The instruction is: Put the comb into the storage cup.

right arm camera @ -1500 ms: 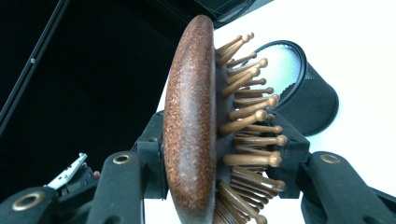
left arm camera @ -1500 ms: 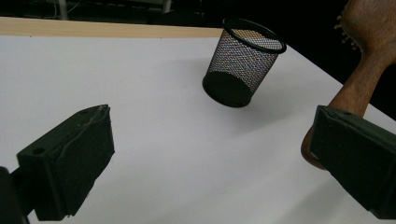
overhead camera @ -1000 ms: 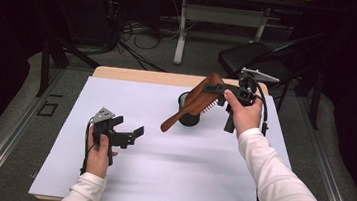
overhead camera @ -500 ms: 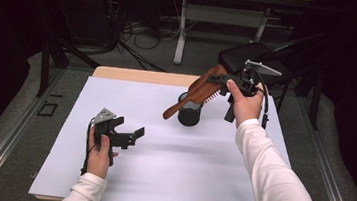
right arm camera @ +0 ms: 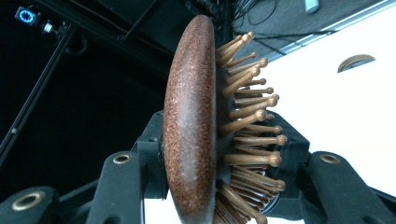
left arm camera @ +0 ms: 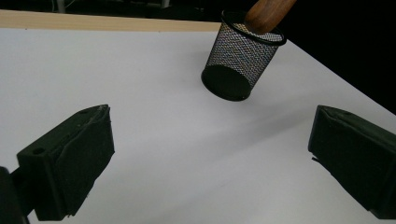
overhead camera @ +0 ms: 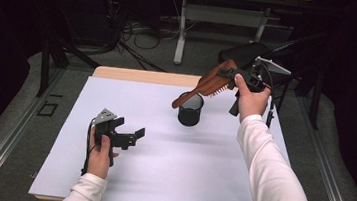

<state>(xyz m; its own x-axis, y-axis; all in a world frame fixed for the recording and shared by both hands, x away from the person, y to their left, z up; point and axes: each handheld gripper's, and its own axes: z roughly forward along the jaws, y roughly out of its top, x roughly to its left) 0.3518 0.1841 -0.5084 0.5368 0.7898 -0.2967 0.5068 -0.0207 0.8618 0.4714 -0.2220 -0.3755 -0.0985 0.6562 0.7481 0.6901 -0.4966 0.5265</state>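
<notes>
Near edge: left gripper [overhead camera: 130,136] hovers low over the white table sheet [overhead camera: 158,179], jaws spread wide w/ nothing between — likely parked, aimed toward the cup as standby. Mid-table: black wire-mesh cylindrical pen cup [overhead camera: 190,109] stands upright. Brown wooden paddle hairbrush w/ wooden pins [overhead camera: 213,81] has its handle tip at or just inside the cup rim, body slanting up to the right. Far right: right gripper [overhead camera: 229,74] clamps the brush head across back and pin side, held high — prob. so the handle can point down into the cup.
</notes>
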